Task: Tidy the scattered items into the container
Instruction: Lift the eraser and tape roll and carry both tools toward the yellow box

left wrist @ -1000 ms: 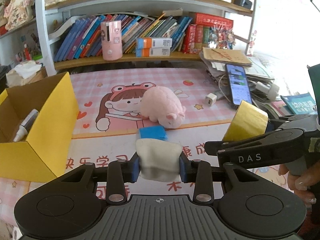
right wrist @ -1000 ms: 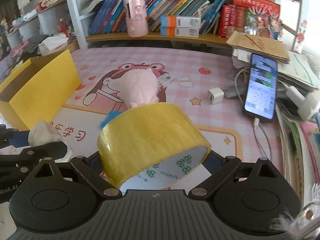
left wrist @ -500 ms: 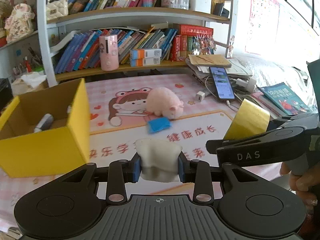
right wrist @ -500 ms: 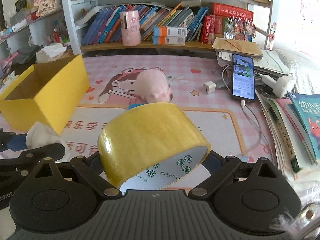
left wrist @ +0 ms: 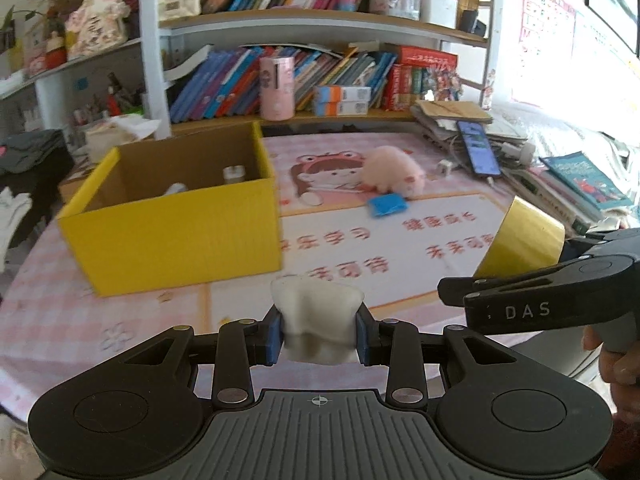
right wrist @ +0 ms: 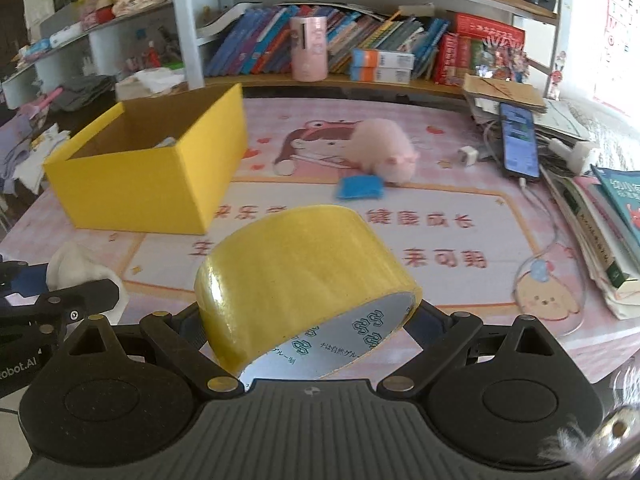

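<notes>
- A soft white wad is pinched between the blue pads of the left gripper; the fingers are closed in on its two sides, and its crumpled top stands up above them.
- A roll of yellow tape is clamped in the right gripper, tilted, with its printed core facing down toward the camera; the fingers are spread wide to span the roll and are pressed against it.
- Both loads are held above the pink mat, clear of its surface, side by side.
- The yellow box is seen ahead and to the left of both grippers, its open top upward and its long side turned toward the left wrist camera; small items are already lying inside.
- The left gripper is judged the nearer to the box, so a forward-left carry over the near wall is called for, with the tape likely second.
- Farther off, a blue packet is lying on the mat just beside a pink plush pig, both well apart from the box and not yet tidied.
</notes>
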{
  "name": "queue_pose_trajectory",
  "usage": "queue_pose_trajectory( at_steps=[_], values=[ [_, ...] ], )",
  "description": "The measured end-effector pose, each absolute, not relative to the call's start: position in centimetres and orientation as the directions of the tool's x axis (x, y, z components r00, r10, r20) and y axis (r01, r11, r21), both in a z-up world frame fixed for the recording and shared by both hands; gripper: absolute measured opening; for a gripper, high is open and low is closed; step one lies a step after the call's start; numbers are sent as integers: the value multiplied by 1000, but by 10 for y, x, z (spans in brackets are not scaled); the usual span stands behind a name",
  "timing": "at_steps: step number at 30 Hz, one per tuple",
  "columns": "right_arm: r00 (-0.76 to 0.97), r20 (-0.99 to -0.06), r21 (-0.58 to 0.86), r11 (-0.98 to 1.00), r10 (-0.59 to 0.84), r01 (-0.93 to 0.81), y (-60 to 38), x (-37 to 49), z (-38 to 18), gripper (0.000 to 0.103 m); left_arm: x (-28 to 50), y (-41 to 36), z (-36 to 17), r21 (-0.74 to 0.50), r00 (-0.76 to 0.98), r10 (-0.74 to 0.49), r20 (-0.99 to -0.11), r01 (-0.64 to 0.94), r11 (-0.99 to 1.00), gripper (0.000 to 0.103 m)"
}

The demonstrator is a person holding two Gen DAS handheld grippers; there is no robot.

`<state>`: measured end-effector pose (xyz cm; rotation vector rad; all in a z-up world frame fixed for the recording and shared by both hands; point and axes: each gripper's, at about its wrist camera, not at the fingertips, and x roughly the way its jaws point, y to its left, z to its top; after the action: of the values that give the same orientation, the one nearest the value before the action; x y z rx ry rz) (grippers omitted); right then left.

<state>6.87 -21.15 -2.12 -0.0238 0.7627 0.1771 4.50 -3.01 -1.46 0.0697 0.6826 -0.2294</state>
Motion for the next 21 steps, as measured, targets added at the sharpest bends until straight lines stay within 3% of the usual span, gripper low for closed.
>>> queue_pose_trajectory(
  at_steps=[21],
  values=[
    [664, -707, -2, 938, 243, -346, -114, 70, -19, 96, 29, 58, -23, -40, 751, -84, -655, 77, 996, 33]
  ],
)
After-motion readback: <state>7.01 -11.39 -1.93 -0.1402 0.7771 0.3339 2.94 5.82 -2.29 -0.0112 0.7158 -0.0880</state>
